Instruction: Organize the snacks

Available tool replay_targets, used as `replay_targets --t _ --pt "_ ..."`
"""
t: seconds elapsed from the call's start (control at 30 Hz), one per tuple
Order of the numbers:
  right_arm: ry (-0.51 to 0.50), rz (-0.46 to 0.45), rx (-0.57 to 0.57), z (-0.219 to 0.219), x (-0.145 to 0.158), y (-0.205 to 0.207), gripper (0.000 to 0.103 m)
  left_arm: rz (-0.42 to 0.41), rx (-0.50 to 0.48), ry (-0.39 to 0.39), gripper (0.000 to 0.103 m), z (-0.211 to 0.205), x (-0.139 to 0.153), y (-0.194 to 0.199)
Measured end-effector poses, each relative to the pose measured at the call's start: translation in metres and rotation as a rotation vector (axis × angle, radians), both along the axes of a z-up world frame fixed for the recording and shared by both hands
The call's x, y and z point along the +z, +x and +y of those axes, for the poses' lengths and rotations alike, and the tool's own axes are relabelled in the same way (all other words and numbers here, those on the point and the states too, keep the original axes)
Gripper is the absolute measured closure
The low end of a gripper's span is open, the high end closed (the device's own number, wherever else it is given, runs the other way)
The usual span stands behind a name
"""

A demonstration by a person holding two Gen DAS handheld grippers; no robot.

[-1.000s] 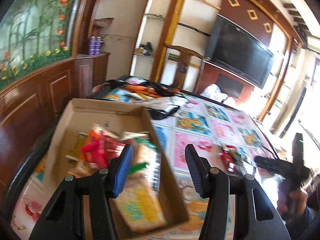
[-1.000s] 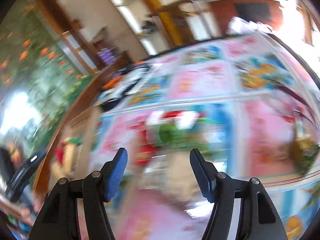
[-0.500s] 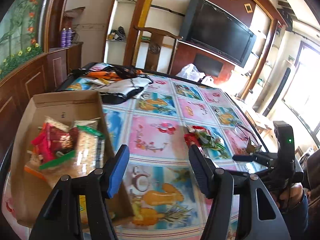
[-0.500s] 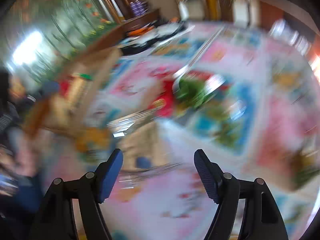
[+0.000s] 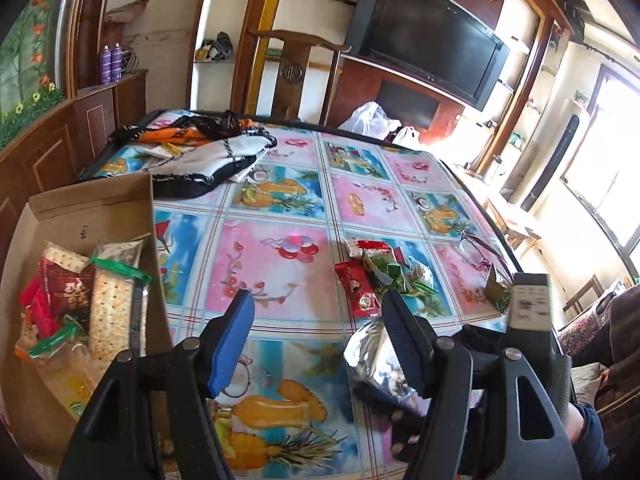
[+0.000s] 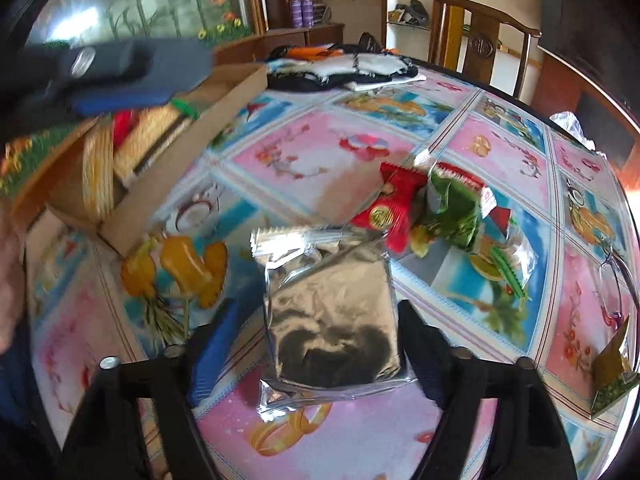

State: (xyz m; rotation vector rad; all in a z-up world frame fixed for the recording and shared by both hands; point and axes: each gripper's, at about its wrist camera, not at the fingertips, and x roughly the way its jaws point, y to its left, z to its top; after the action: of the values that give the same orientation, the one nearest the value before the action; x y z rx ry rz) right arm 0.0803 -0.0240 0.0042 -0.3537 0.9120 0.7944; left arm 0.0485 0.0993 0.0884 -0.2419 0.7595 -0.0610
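Note:
A cardboard box [image 5: 92, 204] at the table's left holds several snack packs; it also shows in the right wrist view [image 6: 224, 92]. My left gripper [image 5: 316, 336] is open and empty above the table, right of the box. A silver foil packet [image 6: 332, 304] lies on the table between the fingers of my right gripper [image 6: 316, 344], which is open around it. The packet also shows in the left wrist view [image 5: 376, 364]. Behind it lie a red packet [image 6: 390, 204] and green packets [image 6: 456, 208].
A black-and-white bag [image 5: 216, 156] and orange cloth [image 5: 180, 134] lie at the table's far side. Glasses [image 6: 612, 284] and a small green-gold carton [image 6: 612, 376] sit near the right edge. A wooden chair [image 6: 484, 36] stands behind the table.
My left gripper has swung away from the box towards the table's middle. My right gripper has dropped down to the silver packet, which now lies between its fingers.

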Motion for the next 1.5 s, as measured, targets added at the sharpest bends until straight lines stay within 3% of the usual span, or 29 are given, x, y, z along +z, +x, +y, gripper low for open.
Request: replay_targets --t 0.03,0.1,0.2,0.37,0.47,0.57,0.6,0.67,0.73,0.87,1.2,1.5 --pt "-0.005 -0.016 -0.008 -0.002 0.001 0.000 0.040 0.009 0.000 -0.001 0.038 -0.001 -0.001 0.003" --pt "0.014 0.027 -0.035 -0.012 0.004 0.008 0.041 0.030 0.000 -0.008 0.038 -0.004 -0.003 0.011" --pt "0.034 0.021 -0.108 -0.037 0.014 0.019 0.041 0.074 -0.014 -0.014 0.038 -0.014 -0.008 0.027" --pt "0.160 0.030 -0.286 -0.083 0.038 0.044 0.041 0.160 -0.013 0.030 0.038 -0.038 -0.025 0.058" --pt "0.235 0.072 -0.394 -0.106 0.039 0.059 0.041 0.214 -0.020 0.058 0.044 -0.052 -0.040 0.078" --pt "0.287 0.100 -0.432 -0.117 0.042 0.063 0.040 0.248 -0.013 0.077 0.055 -0.059 -0.050 0.092" --pt "0.298 0.104 -0.437 -0.119 0.044 0.063 0.040 0.262 -0.014 0.091 0.060 -0.062 -0.054 0.097" --pt "0.312 0.107 -0.443 -0.121 0.047 0.064 0.040 0.281 -0.003 0.129 0.063 -0.067 -0.061 0.105" --pt "0.324 0.108 -0.443 -0.121 0.049 0.062 0.040 0.295 -0.006 0.117 0.064 -0.067 -0.070 0.111" --pt "0.331 0.107 -0.429 -0.120 0.052 0.057 0.040 0.265 0.000 0.163 0.082 -0.067 -0.077 0.111" --pt "0.288 0.112 -0.386 -0.100 0.043 0.051 0.040 0.216 -0.039 0.121 0.083 -0.052 -0.077 0.064" --pt "0.141 0.131 -0.347 -0.070 0.013 0.045 0.040 0.195 -0.063 0.179 0.083 -0.060 -0.079 0.061"
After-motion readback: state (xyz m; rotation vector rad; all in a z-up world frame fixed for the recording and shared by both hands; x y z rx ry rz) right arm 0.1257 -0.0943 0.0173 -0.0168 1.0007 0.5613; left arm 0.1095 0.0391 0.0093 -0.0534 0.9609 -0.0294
